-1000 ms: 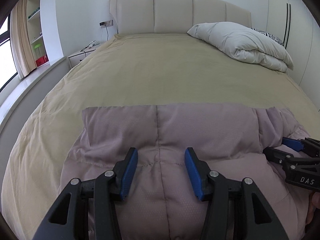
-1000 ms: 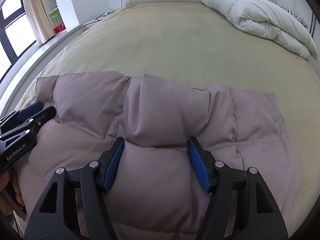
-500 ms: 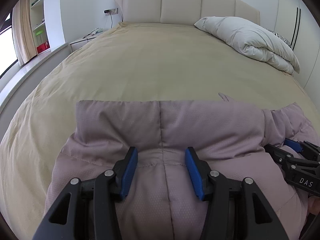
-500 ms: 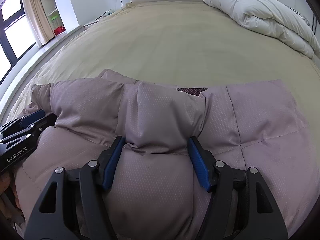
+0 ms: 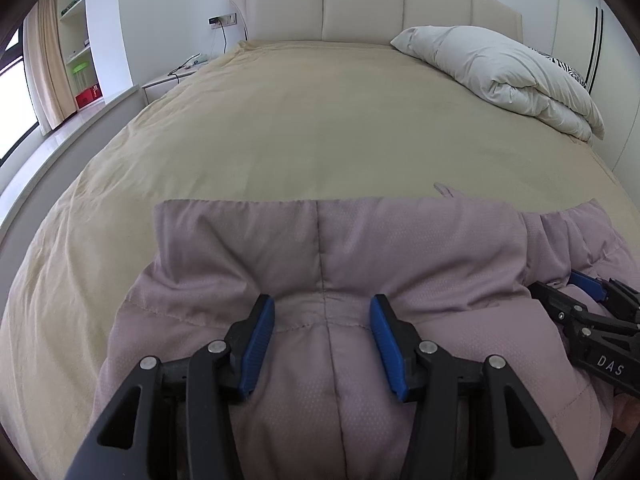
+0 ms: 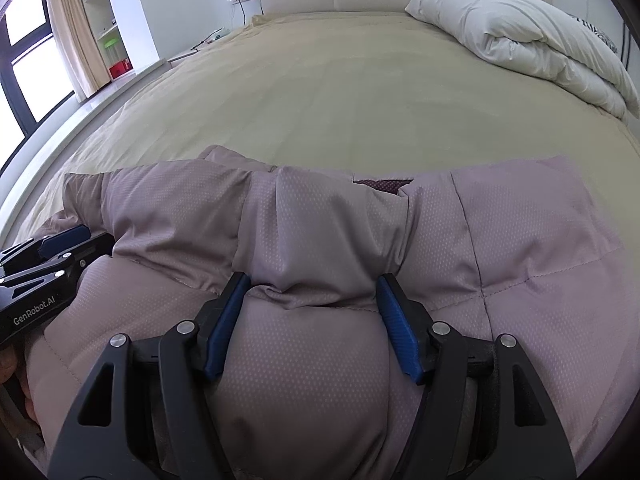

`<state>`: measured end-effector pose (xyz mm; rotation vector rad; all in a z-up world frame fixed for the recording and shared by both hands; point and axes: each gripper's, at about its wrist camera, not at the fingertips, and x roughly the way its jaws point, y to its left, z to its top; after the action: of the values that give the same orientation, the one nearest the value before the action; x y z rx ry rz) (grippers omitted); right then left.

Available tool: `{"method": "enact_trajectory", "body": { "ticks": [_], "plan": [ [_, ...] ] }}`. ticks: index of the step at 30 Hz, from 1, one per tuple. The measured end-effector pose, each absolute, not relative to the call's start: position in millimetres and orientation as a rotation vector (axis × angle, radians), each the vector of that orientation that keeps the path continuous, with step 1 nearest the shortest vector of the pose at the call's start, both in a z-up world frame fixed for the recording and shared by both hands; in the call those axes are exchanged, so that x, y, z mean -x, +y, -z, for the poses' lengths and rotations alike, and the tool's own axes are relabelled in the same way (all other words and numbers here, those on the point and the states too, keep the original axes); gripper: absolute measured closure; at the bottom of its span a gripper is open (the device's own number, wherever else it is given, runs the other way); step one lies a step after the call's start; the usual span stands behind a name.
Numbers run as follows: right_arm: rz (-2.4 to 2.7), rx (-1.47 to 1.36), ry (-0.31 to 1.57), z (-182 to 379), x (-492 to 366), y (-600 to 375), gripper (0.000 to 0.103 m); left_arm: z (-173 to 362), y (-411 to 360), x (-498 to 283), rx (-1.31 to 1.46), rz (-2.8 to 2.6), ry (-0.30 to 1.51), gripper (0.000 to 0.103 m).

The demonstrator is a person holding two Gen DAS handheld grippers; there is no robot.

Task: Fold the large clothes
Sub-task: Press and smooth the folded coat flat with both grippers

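Change: your mauve puffer jacket (image 5: 400,240) has bunched nearer, its folded far edge drawn toward you.
Jacket: near end of the tan bedspread (image 5: 320,128).
Left gripper (image 5: 322,338): yours, fingers spread, padding bulging between, no clamp.
Right gripper (image 6: 310,320): same, released astride a ridge.
Far right: white duvet (image 6: 520,36).

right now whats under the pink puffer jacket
The jacket lies on the tan bedspread, visible all around it. A dark red patch peeks between its folded layers; anything else underneath is covered.
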<state>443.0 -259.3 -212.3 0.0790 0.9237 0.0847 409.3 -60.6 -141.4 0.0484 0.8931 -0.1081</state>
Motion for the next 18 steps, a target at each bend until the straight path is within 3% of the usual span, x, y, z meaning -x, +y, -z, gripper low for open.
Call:
{"method": "enact_trajectory", "body": {
  "ticks": [4, 7, 11, 18],
  "plan": [
    [-0.085, -0.163, 0.822, 170.6, -403.3, -284.3, 0.038, 112.0, -68.3, -365.1, -0.055, 0.140, 0.811, 0.050],
    [0.043, -0.164, 0.741, 149.2, -372.0, -311.7, 0.038, 112.2, -83.0, -349.0, -0.121, 0.157, 0.766, 0.035],
    [0.113, -0.169, 0.930, 186.0, -377.7, -340.6, 0.037, 135.2, -74.9, -366.3, -0.061, 0.156, 0.818, 0.031],
    [0.135, -0.177, 0.889, 210.9, -383.3, -342.8, 0.032, 149.3, -75.8, -373.1, -0.051, 0.158, 0.797, 0.030]
  ]
}}
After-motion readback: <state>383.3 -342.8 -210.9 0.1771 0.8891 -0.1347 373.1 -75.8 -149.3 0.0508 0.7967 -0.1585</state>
